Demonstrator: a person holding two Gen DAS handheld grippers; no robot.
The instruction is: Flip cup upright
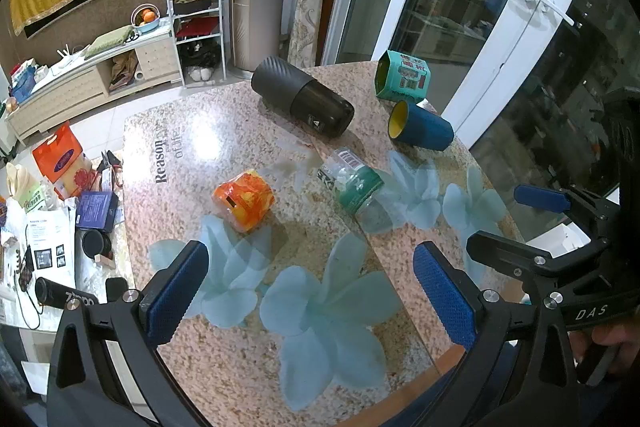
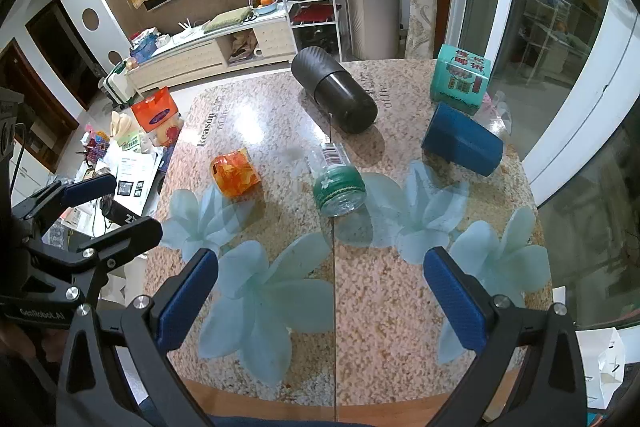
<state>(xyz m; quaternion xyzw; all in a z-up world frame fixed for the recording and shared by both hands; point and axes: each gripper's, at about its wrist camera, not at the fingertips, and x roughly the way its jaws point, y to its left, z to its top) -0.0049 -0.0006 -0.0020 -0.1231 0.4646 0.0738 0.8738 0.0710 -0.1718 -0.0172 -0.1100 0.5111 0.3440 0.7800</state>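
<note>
A dark blue cup (image 1: 424,130) with a yellow inside lies on its side at the far right of the speckled table (image 1: 224,367), its mouth facing left. It also shows in the right wrist view (image 2: 462,141), seen from its base side. My left gripper (image 1: 312,291) is open and empty over the near table edge, well short of the cup. My right gripper (image 2: 320,295) is open and empty over the near edge too; it also shows at the right of the left wrist view (image 1: 516,215).
A black ribbed flask (image 1: 304,101) lies on its side at the back. A teal carton (image 1: 402,75) stands behind the cup. A clear green-labelled bottle (image 1: 352,183) lies mid-table, an orange packet (image 1: 244,199) to its left. Cluttered floor lies left of the table.
</note>
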